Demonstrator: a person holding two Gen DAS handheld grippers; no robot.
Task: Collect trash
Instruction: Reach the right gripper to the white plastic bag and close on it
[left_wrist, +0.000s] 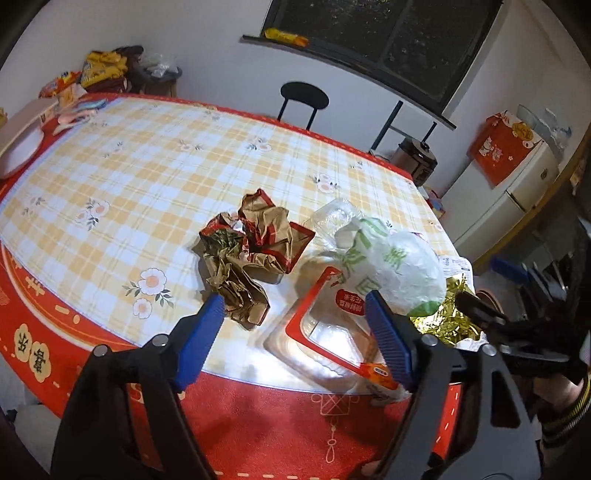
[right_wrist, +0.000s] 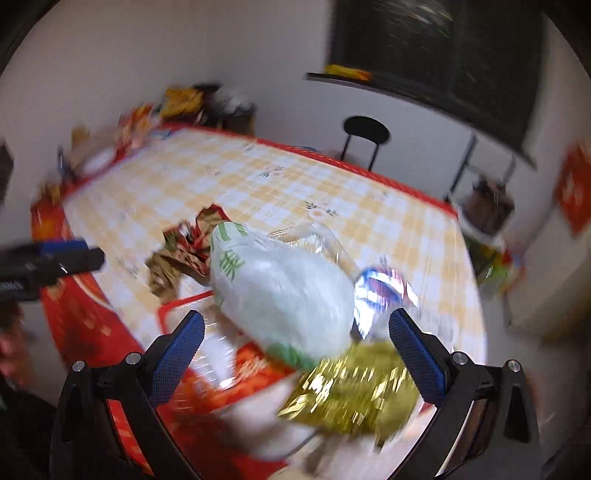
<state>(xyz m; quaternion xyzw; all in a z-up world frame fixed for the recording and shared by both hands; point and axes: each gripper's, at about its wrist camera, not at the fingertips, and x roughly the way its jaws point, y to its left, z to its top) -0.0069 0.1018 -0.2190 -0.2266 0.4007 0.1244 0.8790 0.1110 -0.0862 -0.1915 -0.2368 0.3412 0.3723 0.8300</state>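
A: How far along are we getting?

B: We are barely starting: the crumpled brown paper (left_wrist: 251, 254), the clear plastic tray (left_wrist: 325, 339), the white bag (left_wrist: 391, 266) and the gold foil (left_wrist: 447, 317) are all lying together near the table's (left_wrist: 147, 166) front edge.

A: And our grippers?

B: We are holding the left gripper (left_wrist: 295, 310) wide, straddling the tray and gripping nothing. The right gripper (right_wrist: 295, 332) is gaping over the foil, empty too.
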